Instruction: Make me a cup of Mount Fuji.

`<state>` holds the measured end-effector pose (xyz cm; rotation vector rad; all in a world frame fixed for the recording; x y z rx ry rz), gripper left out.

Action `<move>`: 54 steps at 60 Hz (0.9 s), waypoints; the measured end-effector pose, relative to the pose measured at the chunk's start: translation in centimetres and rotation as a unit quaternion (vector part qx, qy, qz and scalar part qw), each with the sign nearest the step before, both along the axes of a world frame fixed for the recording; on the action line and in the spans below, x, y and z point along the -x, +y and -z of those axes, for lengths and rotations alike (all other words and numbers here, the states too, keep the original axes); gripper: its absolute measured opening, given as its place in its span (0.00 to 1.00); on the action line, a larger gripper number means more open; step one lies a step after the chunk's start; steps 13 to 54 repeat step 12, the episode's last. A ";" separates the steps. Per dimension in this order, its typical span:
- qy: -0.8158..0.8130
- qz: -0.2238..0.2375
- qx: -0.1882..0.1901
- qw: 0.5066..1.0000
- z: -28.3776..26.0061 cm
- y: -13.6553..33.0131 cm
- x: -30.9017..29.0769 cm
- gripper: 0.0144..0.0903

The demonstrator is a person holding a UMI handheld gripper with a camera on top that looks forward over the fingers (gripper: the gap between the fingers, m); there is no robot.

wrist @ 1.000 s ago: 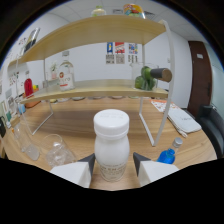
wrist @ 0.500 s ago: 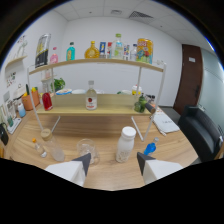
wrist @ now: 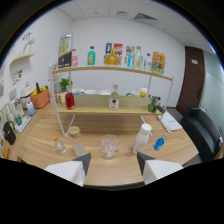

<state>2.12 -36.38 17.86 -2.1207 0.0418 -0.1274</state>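
Wooden surface (wrist: 45,145) carries a two-tier shelf (wrist: 115,71) at 12 o'clock; ahead of it stand a white bottle (wrist: 141,138), a clear glass (wrist: 109,145), a blue cap (wrist: 159,143) at 2 o'clock and small jars (wrist: 75,134) at 10

I see a clear glass (wrist: 109,146) upright on the wooden table (wrist: 45,142); a white bottle (wrist: 142,138) stands upright just right of it, uncapped.
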 end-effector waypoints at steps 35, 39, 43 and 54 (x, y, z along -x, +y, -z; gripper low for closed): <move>0.000 0.003 0.001 1.000 -0.1 -0.2 0.5 0.95; 0.000 0.003 0.001 1.000 -0.1 -0.2 0.5 0.95; 0.000 0.003 0.001 1.000 -0.1 -0.2 0.5 0.95; 0.000 0.003 0.001 1.000 -0.1 -0.2 0.5 0.95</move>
